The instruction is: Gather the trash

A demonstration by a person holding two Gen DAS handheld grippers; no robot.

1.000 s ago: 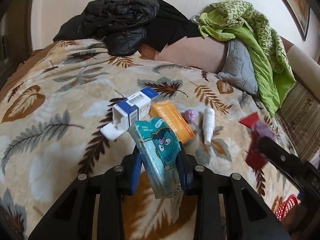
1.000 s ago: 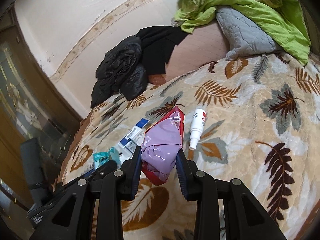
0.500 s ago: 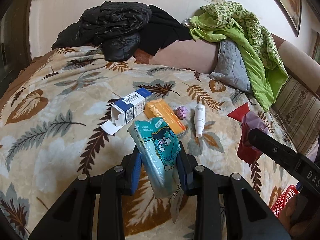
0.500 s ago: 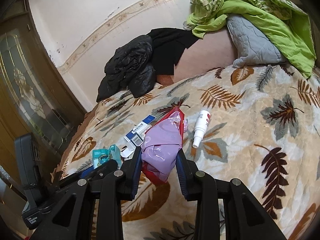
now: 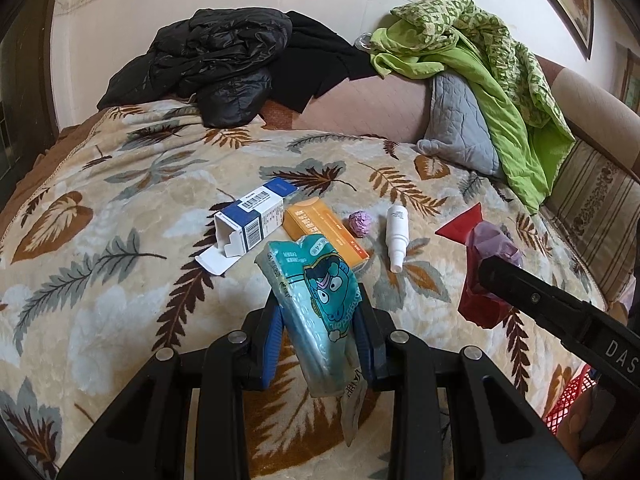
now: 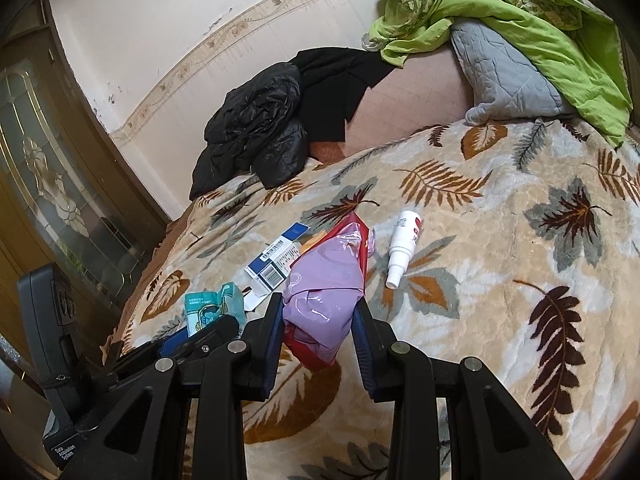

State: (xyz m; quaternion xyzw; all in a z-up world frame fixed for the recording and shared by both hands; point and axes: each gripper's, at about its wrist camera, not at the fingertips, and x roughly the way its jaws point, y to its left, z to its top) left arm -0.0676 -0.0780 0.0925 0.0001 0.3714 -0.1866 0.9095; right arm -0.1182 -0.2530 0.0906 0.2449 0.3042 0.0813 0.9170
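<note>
My left gripper (image 5: 318, 320) is shut on a teal cartoon wrapper (image 5: 316, 304) and holds it above the leaf-pattern bed. My right gripper (image 6: 318, 316) is shut on a red and lilac plastic bag (image 6: 328, 280), also held above the bed; the bag also shows in the left wrist view (image 5: 484, 264). On the blanket lie an open blue and white box (image 5: 254, 220), an orange box (image 5: 324, 236), a small purple paper ball (image 5: 360, 223) and a white spray bottle (image 5: 397, 236).
Black jackets (image 5: 216, 64) are piled at the bed's far side, with a grey pillow (image 5: 456, 120) and green blanket (image 5: 492, 60) to the right. A red basket (image 5: 568, 400) shows at the lower right. A door (image 6: 44, 176) stands at the left.
Both grippers have drawn back and up from the bed with their wrappers still held; the items on the blanket look farther away and have not moved.
</note>
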